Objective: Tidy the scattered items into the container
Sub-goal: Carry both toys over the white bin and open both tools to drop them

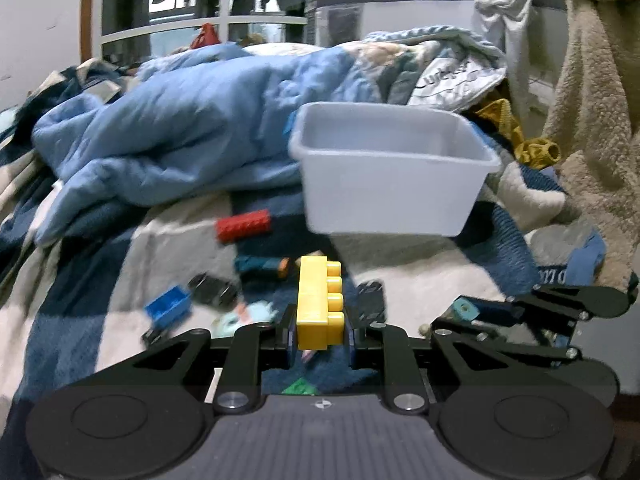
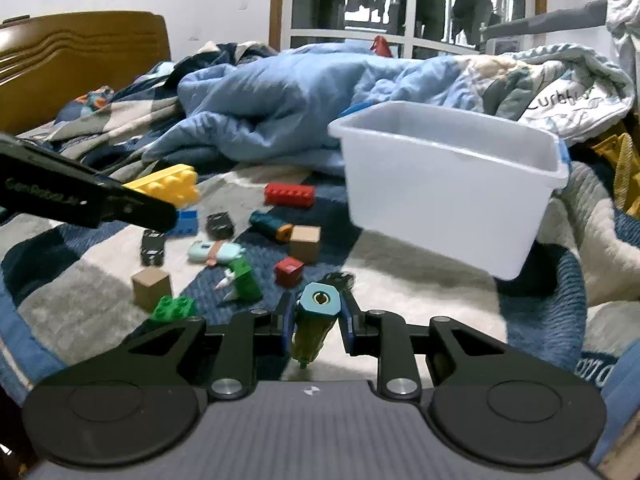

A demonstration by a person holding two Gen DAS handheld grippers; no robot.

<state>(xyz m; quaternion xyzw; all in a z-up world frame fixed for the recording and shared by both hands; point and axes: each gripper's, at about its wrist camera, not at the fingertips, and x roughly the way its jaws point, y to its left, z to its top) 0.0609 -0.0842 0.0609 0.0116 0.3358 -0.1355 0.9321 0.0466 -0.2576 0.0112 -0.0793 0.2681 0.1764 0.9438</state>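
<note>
My left gripper (image 1: 320, 330) is shut on a long yellow brick (image 1: 318, 304), held upright above the bed; it also shows in the right wrist view (image 2: 168, 186). My right gripper (image 2: 316, 322) is shut on a pen-like toy with a light-blue hexagonal cap (image 2: 319, 300); it shows at the right in the left wrist view (image 1: 466, 310). The white plastic container (image 1: 394, 172) (image 2: 448, 184) stands on the bed ahead of both grippers. Scattered on the blanket are a red brick (image 2: 289, 195), a blue brick (image 2: 186, 222), green bricks (image 2: 174, 308), wooden cubes (image 2: 305, 242) and a red cube (image 2: 289, 270).
A rumpled blue duvet (image 2: 280, 96) lies behind the toys. A wooden headboard (image 2: 76, 60) is at the left. A beige towel (image 1: 596, 92) hangs at the right. Black toy cars (image 2: 219, 224), a teal marker (image 2: 270, 224) and a light-blue toy (image 2: 214, 251) lie among the bricks.
</note>
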